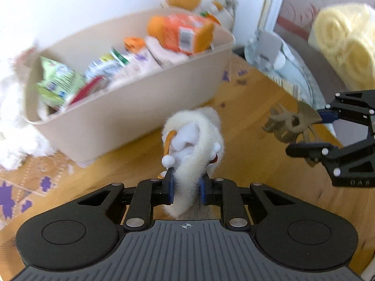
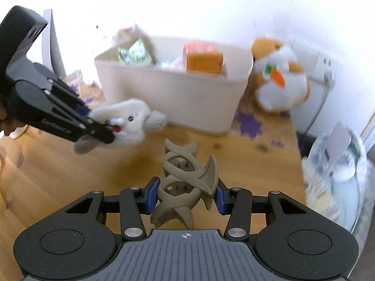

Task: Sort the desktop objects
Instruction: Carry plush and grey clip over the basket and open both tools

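Note:
My left gripper (image 1: 186,188) is shut on a small white plush toy (image 1: 194,140) and holds it above the wooden table, in front of the beige bin (image 1: 131,107). It also shows in the right wrist view (image 2: 129,124), held by the left gripper (image 2: 96,126). My right gripper (image 2: 186,194) is shut on a taupe hair claw clip (image 2: 185,180), held above the table. The clip also shows in the left wrist view (image 1: 290,124), in the right gripper (image 1: 311,131).
The beige bin (image 2: 173,96) holds snack packets and an orange box (image 2: 204,62). An orange-and-white plush (image 2: 279,82) stands to its right. A clear container (image 2: 337,164) sits at the table's right edge. Yellow rolled towels (image 1: 344,44) lie at the far right.

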`<state>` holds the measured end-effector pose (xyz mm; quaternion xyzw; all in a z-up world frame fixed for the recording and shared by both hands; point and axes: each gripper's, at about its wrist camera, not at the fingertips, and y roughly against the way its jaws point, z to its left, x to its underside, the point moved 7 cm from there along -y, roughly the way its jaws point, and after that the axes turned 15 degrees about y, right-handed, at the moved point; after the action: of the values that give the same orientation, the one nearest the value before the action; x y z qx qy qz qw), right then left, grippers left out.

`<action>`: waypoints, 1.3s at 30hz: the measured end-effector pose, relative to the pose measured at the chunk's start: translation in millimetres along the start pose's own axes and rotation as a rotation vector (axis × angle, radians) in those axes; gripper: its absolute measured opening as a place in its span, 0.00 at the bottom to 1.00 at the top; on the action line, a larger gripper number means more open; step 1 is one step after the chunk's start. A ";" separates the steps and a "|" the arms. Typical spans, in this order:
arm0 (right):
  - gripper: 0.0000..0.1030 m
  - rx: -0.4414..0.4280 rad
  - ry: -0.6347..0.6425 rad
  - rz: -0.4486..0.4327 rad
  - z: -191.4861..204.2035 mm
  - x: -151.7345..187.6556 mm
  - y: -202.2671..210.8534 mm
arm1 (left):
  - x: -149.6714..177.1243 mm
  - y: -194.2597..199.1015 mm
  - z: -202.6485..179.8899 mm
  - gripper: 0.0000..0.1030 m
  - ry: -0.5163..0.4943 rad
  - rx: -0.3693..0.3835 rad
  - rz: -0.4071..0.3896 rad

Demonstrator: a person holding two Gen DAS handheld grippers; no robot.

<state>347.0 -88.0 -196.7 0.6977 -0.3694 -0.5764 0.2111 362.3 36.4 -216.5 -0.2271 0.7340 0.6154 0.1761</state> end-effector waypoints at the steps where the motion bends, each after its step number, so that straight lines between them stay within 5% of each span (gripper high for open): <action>1: 0.43 0.009 0.012 -0.014 -2.7 -6.8 1.8 | -3.7 6.2 2.5 0.19 0.008 0.000 -0.014; 11: 0.43 0.102 0.088 -0.193 -36.1 -101.2 13.3 | -41.0 66.8 28.1 0.19 0.123 0.004 -0.182; 23: 0.43 0.129 0.178 -0.335 -35.8 -190.8 -3.6 | -87.6 103.7 64.1 0.19 0.293 -0.189 -0.442; 32: 0.43 0.140 0.228 -0.309 -27.6 -228.7 -60.3 | -125.1 65.2 71.4 0.19 0.387 -0.200 -0.426; 39: 0.43 0.112 0.302 -0.216 -21.8 -223.1 -104.1 | -113.4 26.6 82.7 0.23 0.428 -0.248 -0.344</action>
<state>382.3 144.8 -121.7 0.8225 -0.2881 -0.4629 0.1621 440.6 134.7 -148.5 -0.4925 0.6246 0.5994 0.0899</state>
